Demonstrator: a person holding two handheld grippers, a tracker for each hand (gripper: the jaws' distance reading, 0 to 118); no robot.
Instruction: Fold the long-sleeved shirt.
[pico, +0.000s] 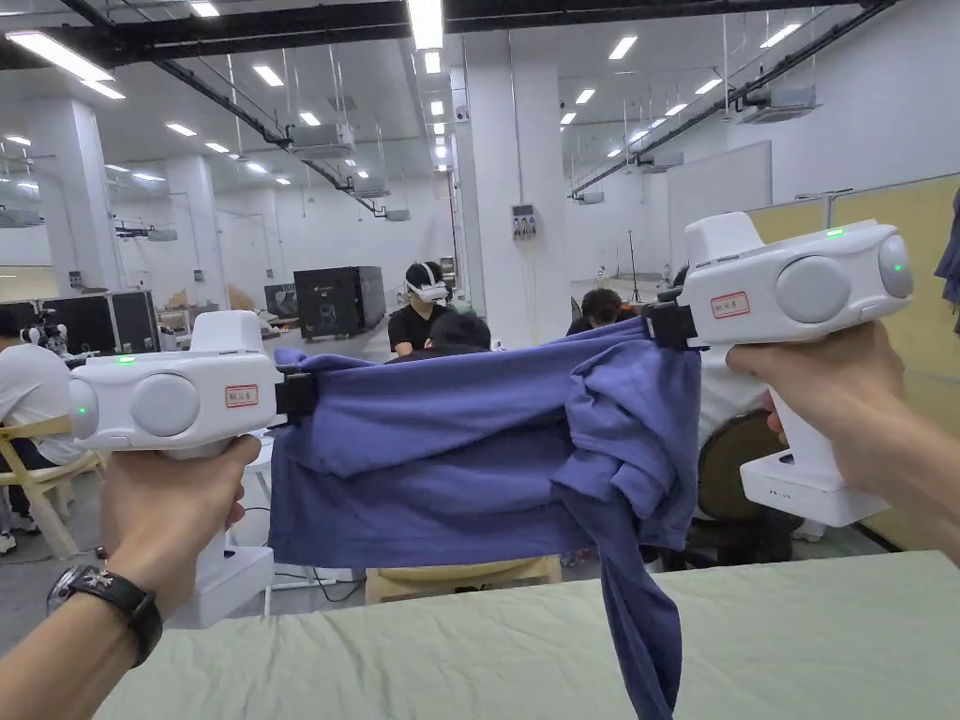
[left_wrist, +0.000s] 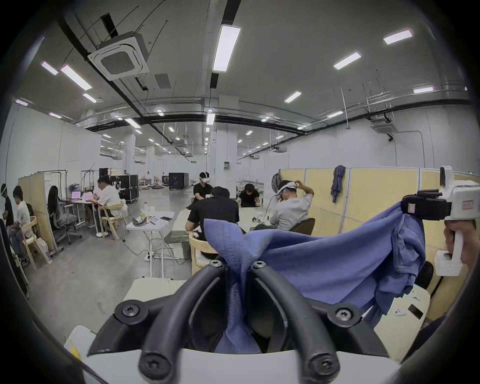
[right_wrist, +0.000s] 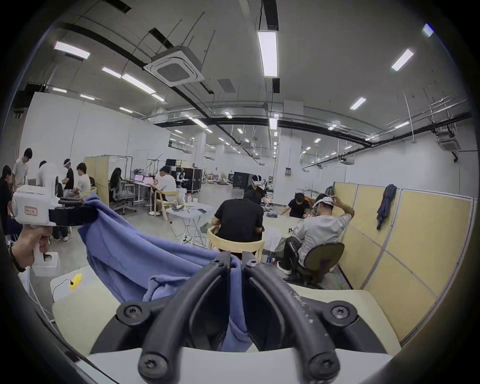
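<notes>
Spreading step in hand, by the look of it: long-sleeved shirt (pico: 441, 459) held up in the air above the green-covered table (pico: 797, 637), stretched between the two tools and not yet laid flat. Left hand-held gripper (pico: 298, 396) at 9 o'clock in the head view, clamped on one upper corner of the blue cloth; in the left gripper view both jaws pinched together on a fold of fabric at left hand-held gripper (left_wrist: 240, 265). Right hand-held gripper (pico: 667, 323) at 2 o'clock, a little higher, likewise closed on the opposite corner; in the right gripper view cloth squeezed between the two black jaws at right hand-held gripper (right_wrist: 235, 259). Long axis of the held span roughly horizontal, running 9 to 3 o'clock and rising slightly toward the right. Top edge taut, body hanging below it as a shallow curtain. Bunched and twisted near the right end, with one sleeve (pico: 647, 619) dangling toward 6 o'clock, its lower part hanging in front of the table from the head view; contact with the surface not clear. Which end is collar and which is hem, hard to tell through the bunching. Folding proper judged not yet begun. Next move likely calling for lowering both corners together onto the table, keeping the top edge tight, so that the body lands flat and the knotted right side can be shaken or drawn out. Risk as judged: loose sleeve trapped under the body on landing, leaving a lump to clear.
</notes>
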